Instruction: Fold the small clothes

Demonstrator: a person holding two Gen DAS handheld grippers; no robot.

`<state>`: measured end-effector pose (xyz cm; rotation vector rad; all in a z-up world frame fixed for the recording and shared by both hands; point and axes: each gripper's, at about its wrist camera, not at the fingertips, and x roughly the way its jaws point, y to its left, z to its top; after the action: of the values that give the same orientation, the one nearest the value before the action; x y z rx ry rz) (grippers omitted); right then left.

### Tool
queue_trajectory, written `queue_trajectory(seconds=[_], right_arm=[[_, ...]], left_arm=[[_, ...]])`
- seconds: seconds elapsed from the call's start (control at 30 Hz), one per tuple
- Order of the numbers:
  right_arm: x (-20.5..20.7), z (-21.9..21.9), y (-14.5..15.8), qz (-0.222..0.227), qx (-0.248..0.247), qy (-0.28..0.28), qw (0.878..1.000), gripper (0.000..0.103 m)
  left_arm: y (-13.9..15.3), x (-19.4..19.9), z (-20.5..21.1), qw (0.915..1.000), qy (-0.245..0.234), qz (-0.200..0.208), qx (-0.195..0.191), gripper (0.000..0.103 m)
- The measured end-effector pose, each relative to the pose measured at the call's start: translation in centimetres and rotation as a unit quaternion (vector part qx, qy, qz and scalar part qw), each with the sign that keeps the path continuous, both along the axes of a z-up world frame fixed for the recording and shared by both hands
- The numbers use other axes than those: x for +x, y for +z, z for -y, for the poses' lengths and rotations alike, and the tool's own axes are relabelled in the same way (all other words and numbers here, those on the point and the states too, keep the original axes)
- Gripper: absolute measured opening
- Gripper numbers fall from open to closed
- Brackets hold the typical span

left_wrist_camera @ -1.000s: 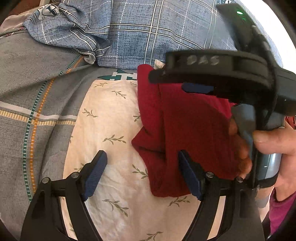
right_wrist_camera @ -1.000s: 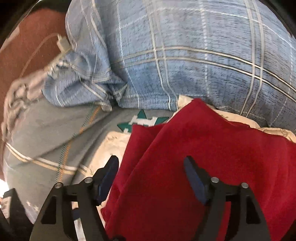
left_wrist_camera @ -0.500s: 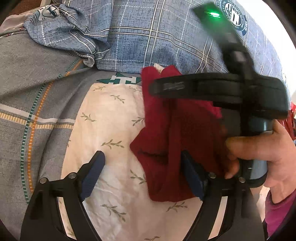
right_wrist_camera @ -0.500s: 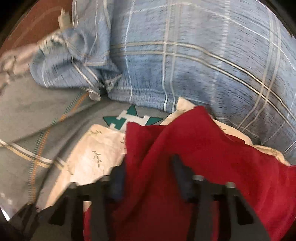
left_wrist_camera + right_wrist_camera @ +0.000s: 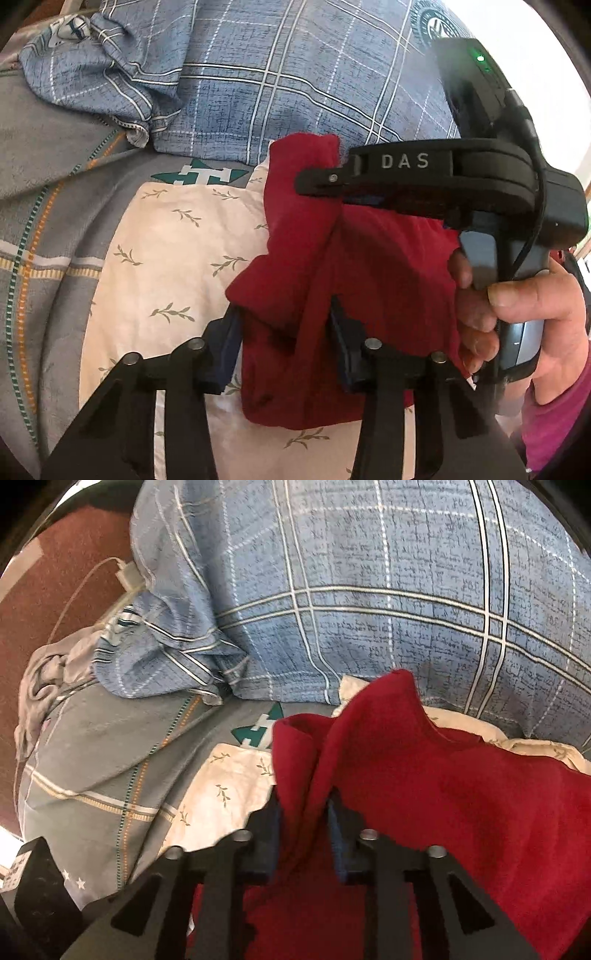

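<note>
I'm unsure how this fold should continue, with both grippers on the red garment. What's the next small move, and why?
Probably lift the red garment slightly and carry it over into a fold: the left gripper and right gripper have just closed on bunched cloth, lying creased on the leaf-print fabric.

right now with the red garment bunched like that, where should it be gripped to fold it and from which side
By its near edge, from the person's side, roughly where both tools are. The left gripper has just closed on a raised fold near the corner of the red garment; the right gripper pinches a ridge further along. The rest lies bunched on the cream leaf-print cloth, so raised folds are the easiest purchase.
</note>
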<state>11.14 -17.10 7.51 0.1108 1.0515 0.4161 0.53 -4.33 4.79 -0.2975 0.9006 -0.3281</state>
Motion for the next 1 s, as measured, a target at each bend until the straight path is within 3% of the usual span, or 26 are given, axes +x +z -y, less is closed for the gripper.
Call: queue_trajectory(seconds=[0.07, 0.13, 0.33, 0.4, 0.43, 0.47, 0.57, 0.67, 0.77, 0.8, 0.87, 1.0], right_arm=[[0.3, -0.8, -0.3, -0.009, -0.016, 0.0, 1.0, 0.064], [0.4, -1.7, -0.4, -0.002, -0.039, 0.003, 0.999, 0.075], [1.7, -4.6, -2.5, -0.006, -0.094, 0.026, 0.995, 0.079], [1.7, -5.2, -2.9, 0.011, -0.127, 0.027, 0.991, 0.075], [1.5, -5.2, -3.1, 0.021, -0.138, 0.025, 0.99, 0.065], [1.4, -5.0, -3.0, 0.026, -0.141, 0.021, 0.989, 0.047], [1.3, -3.3, -2.3, 0.035, -0.104, 0.008, 0.994, 0.027], [1.2, -1.4, -1.4, 0.028, -0.052, 0.001, 0.998, 0.023], [1.0, -0.2, -0.6, 0.032, -0.025, -0.001, 0.999, 0.02], [0.9, 0.0, -0.3, 0.033, -0.016, -0.003, 0.999, 0.02], [0.5, 0.6, 0.6, 0.033, 0.005, -0.006, 0.999, 0.018], [-0.7, 3.3, 2.8, 0.042, 0.042, -0.019, 0.998, 0.018]], left_arm=[[0.0, 0.1, 0.0, 1.0, 0.0, -0.002, 0.001, 0.039], [-0.1, -0.2, 0.2, 1.0, 0.0, -0.003, 0.005, 0.039], [-0.3, -0.1, 0.3, 0.9999, 0.0, -0.006, 0.01, 0.039], [-0.4, 0.1, 0.3, 0.9999, 0.0, -0.008, 0.011, 0.039], [-0.4, 0.1, 0.4, 0.9999, 0.001, -0.008, 0.012, 0.04], [-0.4, 0.1, 0.4, 0.9999, 0.001, -0.008, 0.013, 0.04], [-0.4, 0.1, 0.5, 0.9998, 0.003, -0.006, 0.016, 0.046], [-0.7, 0.2, 0.6, 0.9996, 0.01, -0.005, 0.027, 0.063], [-0.9, 0.3, 0.5, 0.9995, 0.015, -0.003, 0.027, 0.064], [-0.7, 0.2, 0.5, 0.9995, 0.015, -0.001, 0.026, 0.061], [-0.2, 0.1, 0.8, 1.0, 0.004, -0.004, 0.007, 0.029], [2.8, -1.3, 2.4, 0.9991, -0.015, 0.034, 0.019, 0.021]])
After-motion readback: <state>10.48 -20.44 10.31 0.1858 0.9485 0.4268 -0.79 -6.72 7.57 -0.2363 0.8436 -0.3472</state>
